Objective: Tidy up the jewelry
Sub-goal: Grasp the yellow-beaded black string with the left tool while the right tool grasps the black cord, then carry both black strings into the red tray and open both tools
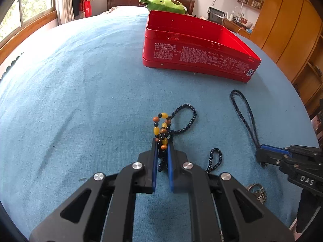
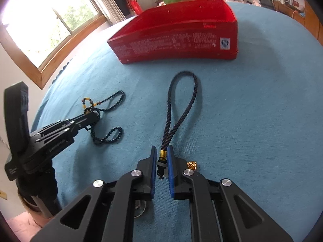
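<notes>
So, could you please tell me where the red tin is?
The red tin sits open on the blue bedspread, beyond the braided cord loop, before the green plush.

Spread with a teal-blue cover [image 1: 80, 84], a bed [image 2: 262, 100]. Lying directly on it: an open red tin [image 1: 193, 56] toward the far side; nearer, a dark beaded strand [image 1: 187, 119], a braided cord loop [image 2: 177, 109], a small gold trinket [image 2: 191, 165].

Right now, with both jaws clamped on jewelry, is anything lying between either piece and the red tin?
Nothing visible does. The left gripper holds the beaded necklace, the right gripper the braided cord. Only bare blue bedspread lies between them and the open red tin, which has no lid on.
</notes>
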### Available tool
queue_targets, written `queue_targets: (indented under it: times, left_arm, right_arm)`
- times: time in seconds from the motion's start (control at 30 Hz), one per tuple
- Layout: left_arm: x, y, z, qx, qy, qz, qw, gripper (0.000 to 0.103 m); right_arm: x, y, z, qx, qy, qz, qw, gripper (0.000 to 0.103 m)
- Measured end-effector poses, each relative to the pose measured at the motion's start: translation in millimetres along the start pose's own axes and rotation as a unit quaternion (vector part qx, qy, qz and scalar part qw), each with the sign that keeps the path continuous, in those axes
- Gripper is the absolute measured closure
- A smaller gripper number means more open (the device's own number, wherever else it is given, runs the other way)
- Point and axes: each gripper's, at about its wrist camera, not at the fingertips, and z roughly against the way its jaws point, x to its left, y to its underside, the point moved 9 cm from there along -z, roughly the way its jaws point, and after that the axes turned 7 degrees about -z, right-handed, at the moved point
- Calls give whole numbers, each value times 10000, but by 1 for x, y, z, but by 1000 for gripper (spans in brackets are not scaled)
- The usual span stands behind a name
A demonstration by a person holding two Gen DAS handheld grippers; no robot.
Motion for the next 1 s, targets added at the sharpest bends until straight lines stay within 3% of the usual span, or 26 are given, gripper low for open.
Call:
queue_targets:
  times: [0.37,0.67,1.0]
  left_arm:
    - [-10,-17,24,-244,223,-70,9994,96]
    - [-14,-55,55,-645,277,-143,9974,96]
    - [-25,-118,95,-1226,263,-343,9915,96]
  right_arm:
    - [8,-27,44,-332,-799,-215,9960,94]
    - [15,-65,82,-727,-890,-114,9933,94]
    - [23,-113,112,-1072,-864,37,9905,94]
